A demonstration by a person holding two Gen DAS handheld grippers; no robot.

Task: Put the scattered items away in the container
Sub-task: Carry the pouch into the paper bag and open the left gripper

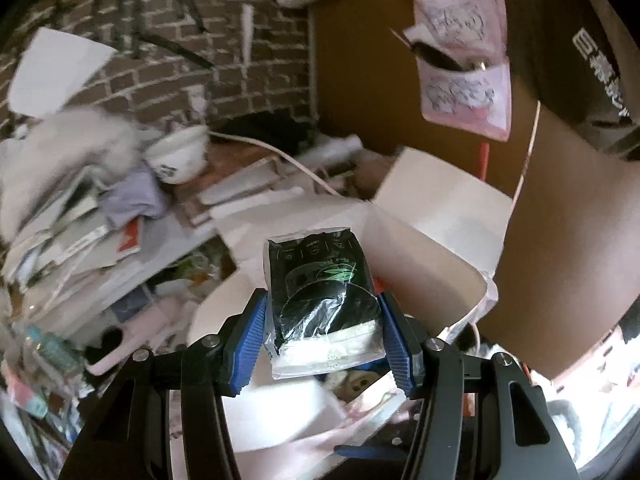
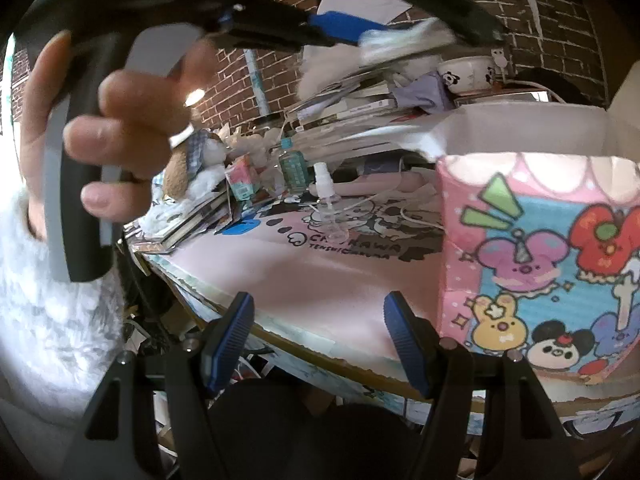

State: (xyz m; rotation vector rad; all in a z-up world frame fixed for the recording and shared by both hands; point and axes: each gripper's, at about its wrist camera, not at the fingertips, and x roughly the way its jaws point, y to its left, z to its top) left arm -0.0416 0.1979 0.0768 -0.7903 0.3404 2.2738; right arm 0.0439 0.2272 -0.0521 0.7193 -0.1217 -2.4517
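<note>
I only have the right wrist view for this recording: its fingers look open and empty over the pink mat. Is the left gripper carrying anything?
Observer: Yes. The left gripper is shut on a black packet in clear wrap.
Operator: Where is it relative to the container?
Observer: The packet hangs above the open white interior of the box, not yet released.
Operator: I see the box only from outside, with cartoon print. Is there anything in it?
Observer: Below the packet, the left wrist view shows some blurred items, too indistinct to name.
</note>
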